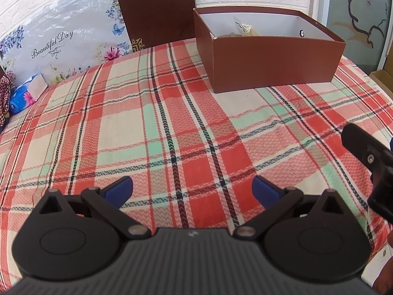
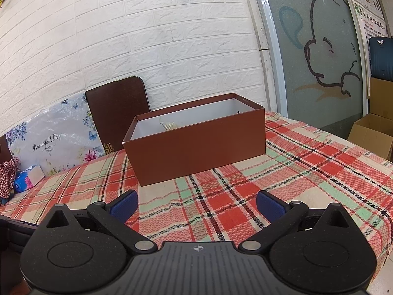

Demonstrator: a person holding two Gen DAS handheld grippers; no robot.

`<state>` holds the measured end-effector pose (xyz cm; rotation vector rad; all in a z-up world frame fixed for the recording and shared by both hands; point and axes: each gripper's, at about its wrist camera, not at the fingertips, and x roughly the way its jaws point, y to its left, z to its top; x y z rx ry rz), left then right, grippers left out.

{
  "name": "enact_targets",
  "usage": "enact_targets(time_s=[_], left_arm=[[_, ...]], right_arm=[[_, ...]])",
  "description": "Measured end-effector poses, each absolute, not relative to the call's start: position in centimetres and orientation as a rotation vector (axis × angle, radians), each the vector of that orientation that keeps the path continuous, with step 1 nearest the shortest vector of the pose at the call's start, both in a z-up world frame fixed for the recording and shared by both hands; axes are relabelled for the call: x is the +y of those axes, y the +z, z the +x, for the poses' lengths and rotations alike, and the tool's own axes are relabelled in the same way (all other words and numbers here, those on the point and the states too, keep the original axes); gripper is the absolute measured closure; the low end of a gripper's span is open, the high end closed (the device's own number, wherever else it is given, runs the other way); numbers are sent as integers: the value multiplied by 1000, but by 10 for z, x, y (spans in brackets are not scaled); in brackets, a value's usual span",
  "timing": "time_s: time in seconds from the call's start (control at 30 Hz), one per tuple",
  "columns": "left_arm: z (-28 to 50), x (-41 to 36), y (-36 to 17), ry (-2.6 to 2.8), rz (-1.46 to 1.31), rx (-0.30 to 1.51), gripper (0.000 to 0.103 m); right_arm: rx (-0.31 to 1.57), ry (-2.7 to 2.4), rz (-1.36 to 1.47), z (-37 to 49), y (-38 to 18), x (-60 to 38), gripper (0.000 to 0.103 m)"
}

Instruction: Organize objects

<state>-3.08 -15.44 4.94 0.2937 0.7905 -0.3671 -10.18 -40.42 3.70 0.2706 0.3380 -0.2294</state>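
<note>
An open brown box (image 1: pixel 270 61) (image 2: pixel 196 147) with a white inside stands on the plaid cloth (image 1: pixel 172 123) (image 2: pixel 307 172). A clear packet with pale contents (image 1: pixel 244 28) (image 2: pixel 169 125) lies inside it, mostly hidden by the wall. The box's brown lid (image 1: pixel 157 9) (image 2: pixel 118 113) leans upright against the wall behind. My left gripper (image 1: pixel 192 188) hovers open over bare cloth, well short of the box. My right gripper (image 2: pixel 197 202) is open too, nothing between its blue pads, facing the box's front wall. Part of the right gripper's black body (image 1: pixel 368 159) shows at the left wrist view's right edge.
A floral "Beautiful Day" panel (image 1: pixel 61 49) (image 2: pixel 56 142) leans on the white brick wall. A blue tissue pack (image 1: pixel 27 93) (image 2: pixel 27 177) and red checked cloth (image 2: pixel 7 174) lie at the far left. Cardboard boxes (image 2: pixel 373 135) stand past the table's right edge.
</note>
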Motion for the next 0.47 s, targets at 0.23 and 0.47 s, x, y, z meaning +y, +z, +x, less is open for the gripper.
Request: enact_targets(time_s=[0.23,0.47], left_arm=[[-29,-154,47,-360,288,807,0],[-30,-153,47,-388,280,805,0]], right_arm=[[339,-229,271,-101,37,-405,1],[339,-229,270,-101,37,-404,1]])
